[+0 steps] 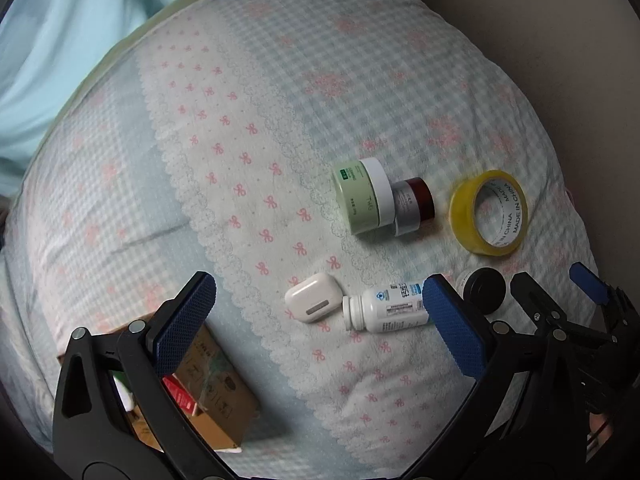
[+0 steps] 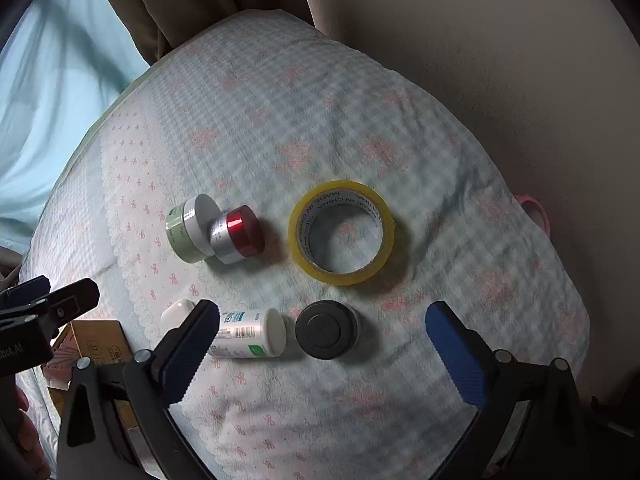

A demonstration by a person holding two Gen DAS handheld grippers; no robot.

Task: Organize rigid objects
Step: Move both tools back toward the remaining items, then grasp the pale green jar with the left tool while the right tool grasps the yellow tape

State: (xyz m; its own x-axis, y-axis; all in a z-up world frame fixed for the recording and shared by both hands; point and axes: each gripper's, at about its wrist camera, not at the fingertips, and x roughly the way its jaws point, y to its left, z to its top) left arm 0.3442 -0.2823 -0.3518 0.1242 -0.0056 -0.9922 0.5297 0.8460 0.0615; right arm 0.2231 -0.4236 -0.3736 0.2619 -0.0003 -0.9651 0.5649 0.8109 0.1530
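Rigid objects are shown scattered on a quilted cover [image 2: 320, 120] printed with pink bows. A green jar [image 1: 360, 202] with a white lid is seen lying on its side, touching a red-capped silver jar [image 1: 412, 206], also on its side. A yellow tape roll [image 2: 342, 232] lies flat just beside this pair. Nearer the cameras, a white earbud case [image 1: 314, 298] is placed against the neck of a white pill bottle [image 1: 384, 308], which lies on its side; a black-lidded jar [image 2: 326, 330] stands just beyond the bottle's base. An open cardboard box [image 1: 212, 384] with red contents is seen at the cover's left edge.

The left gripper [image 1: 316, 328] is held above the cover with its jaws spread wide and nothing between them. The right gripper [image 2: 324, 356] is likewise held wide apart and unloaded, above the black-lidded jar and pill bottle.
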